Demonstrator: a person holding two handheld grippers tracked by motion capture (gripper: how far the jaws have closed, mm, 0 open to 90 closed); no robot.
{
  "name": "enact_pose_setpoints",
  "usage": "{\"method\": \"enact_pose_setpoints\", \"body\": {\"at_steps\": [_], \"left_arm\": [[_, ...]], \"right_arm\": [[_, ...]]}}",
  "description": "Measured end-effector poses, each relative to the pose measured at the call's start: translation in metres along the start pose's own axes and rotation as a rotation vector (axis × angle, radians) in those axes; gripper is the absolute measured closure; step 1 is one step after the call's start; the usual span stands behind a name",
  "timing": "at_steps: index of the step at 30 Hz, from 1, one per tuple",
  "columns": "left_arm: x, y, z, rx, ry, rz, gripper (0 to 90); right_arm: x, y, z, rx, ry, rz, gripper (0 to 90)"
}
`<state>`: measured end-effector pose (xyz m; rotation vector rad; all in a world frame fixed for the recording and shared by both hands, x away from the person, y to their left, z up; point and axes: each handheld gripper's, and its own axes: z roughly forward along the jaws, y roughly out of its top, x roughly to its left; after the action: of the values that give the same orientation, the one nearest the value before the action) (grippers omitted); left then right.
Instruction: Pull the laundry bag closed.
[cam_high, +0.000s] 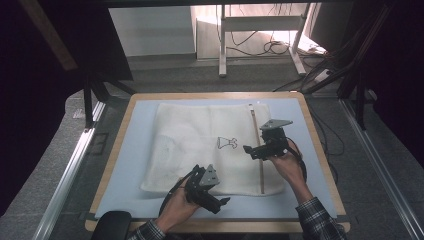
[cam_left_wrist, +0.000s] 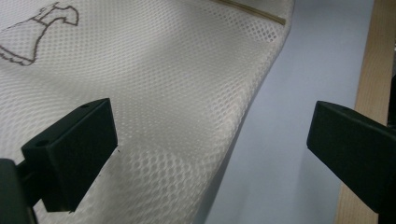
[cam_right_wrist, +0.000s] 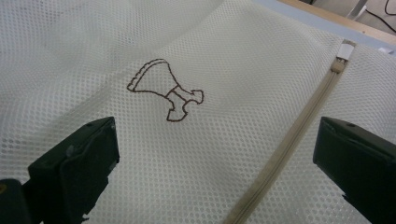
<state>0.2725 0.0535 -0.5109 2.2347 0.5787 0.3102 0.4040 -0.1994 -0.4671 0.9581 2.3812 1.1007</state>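
Flat on the pale blue mat (cam_high: 127, 150), white mesh laundry bag (cam_high: 200, 145), beige zipper (cam_high: 258, 145) along its right side, brown embroidered outline (cam_high: 226, 143) mid-cloth; left gripper (cam_high: 223, 201) spread wide at the bag's near edge, gripping nothing; right gripper (cam_high: 248, 150) likewise wide apart, poised over the zipper, empty

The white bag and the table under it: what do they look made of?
The white bag looks like soft synthetic mesh: an even grid of small holes, with a beige zipper and a stitched brown outline. The table shows a matte pale-blue surface, possibly a mat, with a wood-look edge.
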Motion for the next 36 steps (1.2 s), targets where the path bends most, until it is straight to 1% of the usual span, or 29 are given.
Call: {"method": "enact_pose_setpoints", "body": {"at_steps": [3,5,9,16,19,26,33,36], "left_arm": [[0.002,-0.002,-0.003,-0.002,0.003,-0.001,1.4],[0.003,-0.004,-0.006,-0.013,0.011,-0.013,1.3],[0.004,-0.007,-0.009,-0.016,0.019,-0.017,1.3],[0.008,-0.014,-0.018,-0.027,0.043,-0.022,1.3],[0.010,-0.017,-0.021,-0.026,0.056,-0.019,1.2],[0.011,-0.023,-0.028,-0.025,0.074,-0.020,1.2],[0.015,-0.029,-0.037,-0.019,0.099,-0.022,1.2],[0.018,-0.031,-0.042,-0.026,0.109,-0.033,1.2]], "right_arm": [[0.002,-0.001,-0.001,-0.003,0.008,0.002,0.1],[0.005,-0.004,-0.004,-0.003,0.017,-0.005,0.0],[0.007,-0.006,-0.004,-0.002,0.029,-0.007,0.0],[0.014,-0.013,-0.008,0.002,0.047,0.006,0.0],[0.017,-0.016,-0.010,0.007,0.063,0.012,0.0],[0.028,-0.025,-0.018,0.003,0.077,-0.002,0.0],[0.034,-0.033,-0.028,0.003,0.088,-0.005,0.0],[0.037,-0.037,-0.033,0.002,0.085,-0.017,0.0]]}}
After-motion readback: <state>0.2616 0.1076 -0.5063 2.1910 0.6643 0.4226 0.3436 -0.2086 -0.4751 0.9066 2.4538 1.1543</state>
